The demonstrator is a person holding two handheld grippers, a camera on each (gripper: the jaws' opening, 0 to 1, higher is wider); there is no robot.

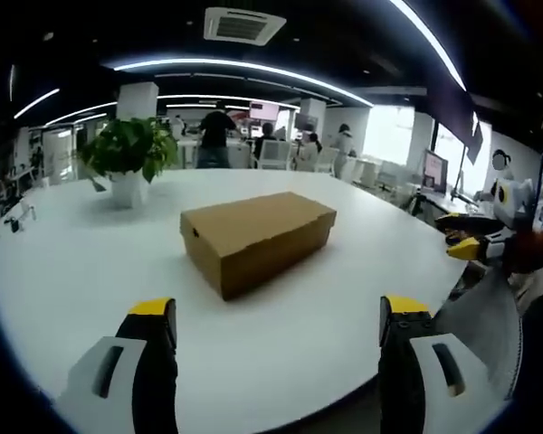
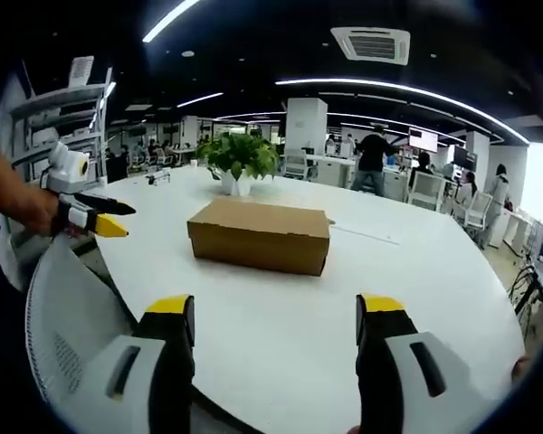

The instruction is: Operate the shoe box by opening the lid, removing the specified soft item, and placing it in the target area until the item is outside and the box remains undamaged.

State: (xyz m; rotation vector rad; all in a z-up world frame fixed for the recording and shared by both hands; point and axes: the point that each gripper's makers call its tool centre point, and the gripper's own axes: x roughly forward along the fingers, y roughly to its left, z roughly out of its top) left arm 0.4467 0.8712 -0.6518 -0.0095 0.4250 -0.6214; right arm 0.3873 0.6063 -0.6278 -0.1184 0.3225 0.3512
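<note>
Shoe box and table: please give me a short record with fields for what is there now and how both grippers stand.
shoe box: brown cardboard, lid closed, on the white table
potted plant: on the table beyond the box, apart from it
left gripper: open, short of the box, holding nothing
right gripper: open, short of the box, holding nothing
soft item: not visible, box shut

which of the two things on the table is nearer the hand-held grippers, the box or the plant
The cardboard shoe box, lid shut, lies mid-table just ahead of the open left hand-held gripper. The potted plant stands farther back, beyond the box.
</note>
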